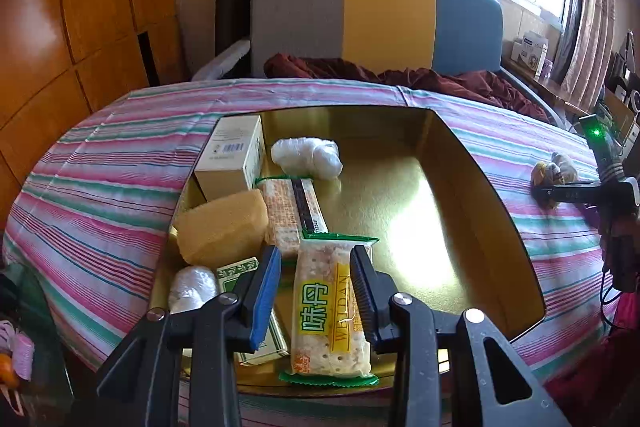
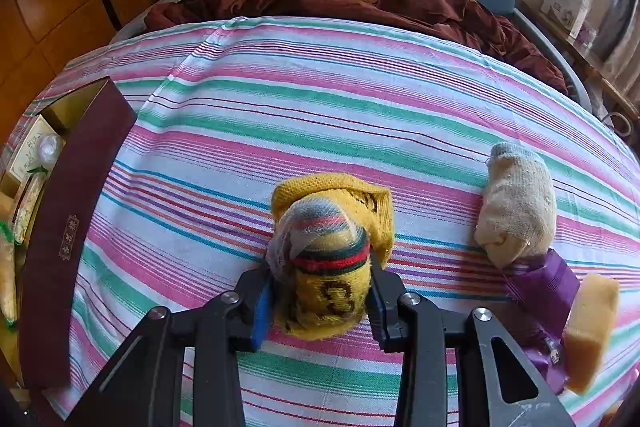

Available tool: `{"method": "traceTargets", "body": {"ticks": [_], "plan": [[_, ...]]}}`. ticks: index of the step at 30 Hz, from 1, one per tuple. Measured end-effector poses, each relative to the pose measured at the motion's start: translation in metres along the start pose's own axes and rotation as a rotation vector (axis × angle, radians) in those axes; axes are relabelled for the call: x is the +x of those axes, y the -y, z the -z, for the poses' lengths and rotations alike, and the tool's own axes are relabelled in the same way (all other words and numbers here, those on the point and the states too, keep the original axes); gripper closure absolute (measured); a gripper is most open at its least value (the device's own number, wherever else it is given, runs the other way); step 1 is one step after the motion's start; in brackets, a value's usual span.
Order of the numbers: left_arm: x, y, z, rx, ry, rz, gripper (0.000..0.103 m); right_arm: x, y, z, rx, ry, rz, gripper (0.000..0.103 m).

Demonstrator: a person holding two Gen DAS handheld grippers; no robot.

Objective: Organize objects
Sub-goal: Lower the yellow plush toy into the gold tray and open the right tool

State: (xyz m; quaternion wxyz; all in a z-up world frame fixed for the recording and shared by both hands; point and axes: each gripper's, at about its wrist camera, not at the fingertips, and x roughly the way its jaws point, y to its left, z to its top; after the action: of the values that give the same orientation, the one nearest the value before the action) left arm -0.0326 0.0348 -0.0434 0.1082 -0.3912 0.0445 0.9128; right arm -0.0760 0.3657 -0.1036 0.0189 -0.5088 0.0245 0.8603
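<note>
Left gripper (image 1: 316, 291) straddles cracker pack (image 1: 330, 307); box (image 1: 500, 211) right half bare.

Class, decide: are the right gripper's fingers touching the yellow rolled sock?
Touching. The right wrist view shows both fingers pressed against the yellow rolled sock, no gap.

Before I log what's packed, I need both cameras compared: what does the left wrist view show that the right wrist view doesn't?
Only the left wrist view shows the left gripper around a cracker packet, plus a second cracker packet, a white box and a white wrapped bundle on the box's gold floor.

Only the right wrist view shows the right gripper closed on a yellow sock roll, a cream sock roll, a purple wrapper and a sponge.

Both share the striped sheet and the headboard.
</note>
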Motion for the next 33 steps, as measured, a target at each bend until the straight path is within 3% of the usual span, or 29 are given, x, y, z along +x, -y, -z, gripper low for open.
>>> {"method": "traceTargets", "body": {"ticks": [6,10,14,23,28,33], "plan": [[-0.013,-0.001,0.001,0.014,0.033,-0.014,0.067,-0.004,0.006,-0.001,0.104,-0.008,-0.032,0.064],[-0.018,-0.006,0.001,0.008,0.051,-0.025,0.067,-0.020,-0.003,-0.002,0.181,0.029,-0.144,0.065],[-0.019,-0.011,0.000,-0.006,0.060,-0.026,0.067,-0.047,-0.040,-0.008,0.168,0.088,-0.268,0.065],[-0.018,-0.023,0.003,-0.046,0.060,-0.025,0.067,-0.089,-0.168,-0.017,-0.050,0.138,-0.469,0.064],[-0.015,-0.035,0.010,-0.090,0.043,-0.019,0.067,-0.073,-0.219,-0.016,-0.091,0.080,-0.500,0.064],[-0.012,-0.049,0.013,-0.147,0.036,-0.014,0.067,-0.033,-0.256,-0.018,-0.113,-0.004,-0.451,0.061]]}}
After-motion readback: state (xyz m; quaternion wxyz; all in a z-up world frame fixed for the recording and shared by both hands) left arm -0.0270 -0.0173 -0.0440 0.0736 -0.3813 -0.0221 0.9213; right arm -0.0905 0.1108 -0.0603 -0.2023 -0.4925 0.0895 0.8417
